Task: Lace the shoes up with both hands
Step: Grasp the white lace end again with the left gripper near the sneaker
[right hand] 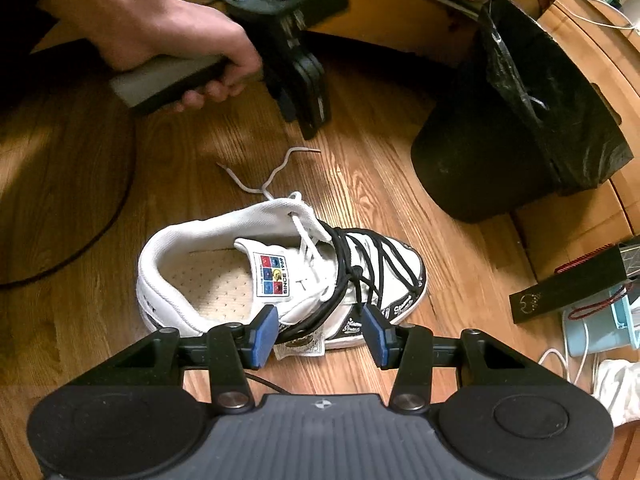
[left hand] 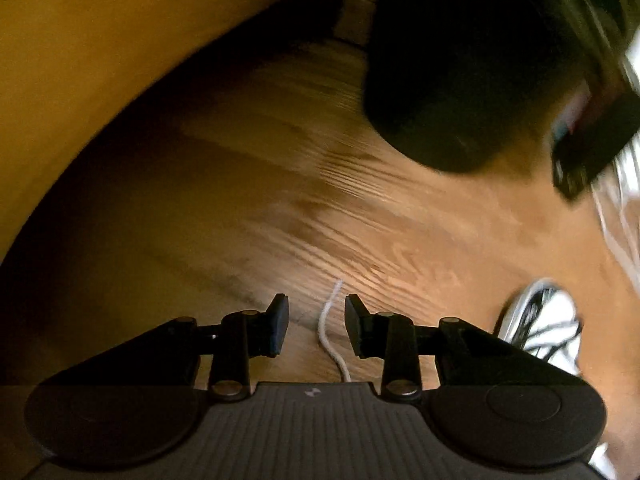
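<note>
Left wrist: lace [left hand: 330,332] between parted fingers [left hand: 280,326].

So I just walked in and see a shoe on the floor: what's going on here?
A person is lacing a white shoe on the wood floor with a handheld tool in each hand. The left tool is open above a loose white lace end. The right tool hangs open over the shoe, holding nothing.

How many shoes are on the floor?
1. The white shoe with black and white laces sits on the wood floor, just beyond the right gripper. A second shoe may be out of view.
</note>
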A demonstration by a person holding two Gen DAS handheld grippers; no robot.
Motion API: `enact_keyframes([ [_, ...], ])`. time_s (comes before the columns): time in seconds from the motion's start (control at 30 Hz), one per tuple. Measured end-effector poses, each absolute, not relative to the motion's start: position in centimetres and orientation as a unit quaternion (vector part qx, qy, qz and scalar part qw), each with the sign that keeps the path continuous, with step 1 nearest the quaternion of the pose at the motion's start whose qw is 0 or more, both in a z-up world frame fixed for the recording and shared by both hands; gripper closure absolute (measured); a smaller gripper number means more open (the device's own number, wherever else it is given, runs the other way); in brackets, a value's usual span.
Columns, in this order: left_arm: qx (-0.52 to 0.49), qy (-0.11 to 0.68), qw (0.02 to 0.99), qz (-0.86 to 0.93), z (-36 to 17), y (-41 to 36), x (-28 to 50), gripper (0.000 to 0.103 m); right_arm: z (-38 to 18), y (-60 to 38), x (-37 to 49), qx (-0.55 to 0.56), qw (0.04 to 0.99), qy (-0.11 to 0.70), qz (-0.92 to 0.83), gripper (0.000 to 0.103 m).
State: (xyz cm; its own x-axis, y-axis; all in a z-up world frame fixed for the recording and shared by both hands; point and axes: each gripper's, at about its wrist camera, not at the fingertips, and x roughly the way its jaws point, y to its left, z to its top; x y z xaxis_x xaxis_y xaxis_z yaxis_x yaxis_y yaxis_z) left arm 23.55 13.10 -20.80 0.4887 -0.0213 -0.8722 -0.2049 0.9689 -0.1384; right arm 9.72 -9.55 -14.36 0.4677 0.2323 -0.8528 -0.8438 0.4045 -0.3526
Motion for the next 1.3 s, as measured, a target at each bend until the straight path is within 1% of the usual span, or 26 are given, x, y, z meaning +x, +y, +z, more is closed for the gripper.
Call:
enact_keyframes([
  [0.07, -0.081, 0.512, 0.855, 0.029, -21.2, 12.5, 24.2, 0.069, -14.2, -9.6, 9.6, -0.411, 0.751, 0.372, 0.358, 0.053],
  [0.17, -0.079, 0.517, 0.852, 0.020, -21.5, 12.5, 24.5, 0.070, -13.9, -9.7, 9.5, -0.408, 0.752, 0.371, 0.360, 0.053],
  [0.2, -0.080, 0.519, 0.851, 0.017, -21.7, 12.5, 24.5, 0.072, -13.8, -9.7, 9.5, -0.407, 0.753, 0.372, 0.360, 0.053],
  [0.27, -0.087, 0.523, 0.848, 0.008, -21.9, 12.7, 24.6, 0.077, -13.8, -9.8, 9.5, -0.407, 0.753, 0.373, 0.360, 0.053],
  [0.33, -0.095, 0.533, 0.841, 0.006, -21.8, 12.8, 24.4, 0.087, -13.9, -9.8, 9.5, -0.409, 0.750, 0.376, 0.360, 0.053],
  [0.77, -0.066, 0.543, 0.837, 0.004, -23.1, 12.0, 25.6, 0.087, -14.4, -9.4, 9.2, -0.419, 0.738, 0.377, 0.370, 0.053],
  [0.8, -0.070, 0.544, 0.836, 0.003, -23.2, 12.1, 25.5, 0.092, -14.4, -9.4, 9.1, -0.420, 0.737, 0.377, 0.371, 0.053],
  [0.83, -0.077, 0.547, 0.834, 0.001, -23.2, 12.2, 25.6, 0.098, -14.3, -9.4, 9.1, -0.418, 0.736, 0.380, 0.373, 0.053],
  [0.9, -0.083, 0.549, 0.832, -0.007, -23.2, 12.0, 25.4, 0.099, -14.3, -9.4, 9.1, -0.413, 0.735, 0.384, 0.377, 0.053],
  [0.97, -0.058, 0.546, 0.836, -0.008, -22.8, 11.5, 25.1, 0.099, -14.3, -9.4, 9.1, -0.415, 0.734, 0.383, 0.376, 0.053],
  [1.1, -0.061, 0.533, 0.844, -0.013, -21.1, 11.3, 25.2, 0.099, -14.4, -9.4, 9.3, -0.413, 0.735, 0.385, 0.376, 0.053],
  [1.2, -0.068, 0.504, 0.860, -0.025, -18.6, 11.3, 25.5, 0.099, -14.3, -9.4, 9.5, -0.411, 0.736, 0.384, 0.377, 0.053],
  [1.3, -0.054, 0.492, 0.866, -0.076, -15.9, 10.5, 25.7, 0.099, -14.2, -9.6, 10.0, -0.398, 0.740, 0.391, 0.376, 0.053],
])
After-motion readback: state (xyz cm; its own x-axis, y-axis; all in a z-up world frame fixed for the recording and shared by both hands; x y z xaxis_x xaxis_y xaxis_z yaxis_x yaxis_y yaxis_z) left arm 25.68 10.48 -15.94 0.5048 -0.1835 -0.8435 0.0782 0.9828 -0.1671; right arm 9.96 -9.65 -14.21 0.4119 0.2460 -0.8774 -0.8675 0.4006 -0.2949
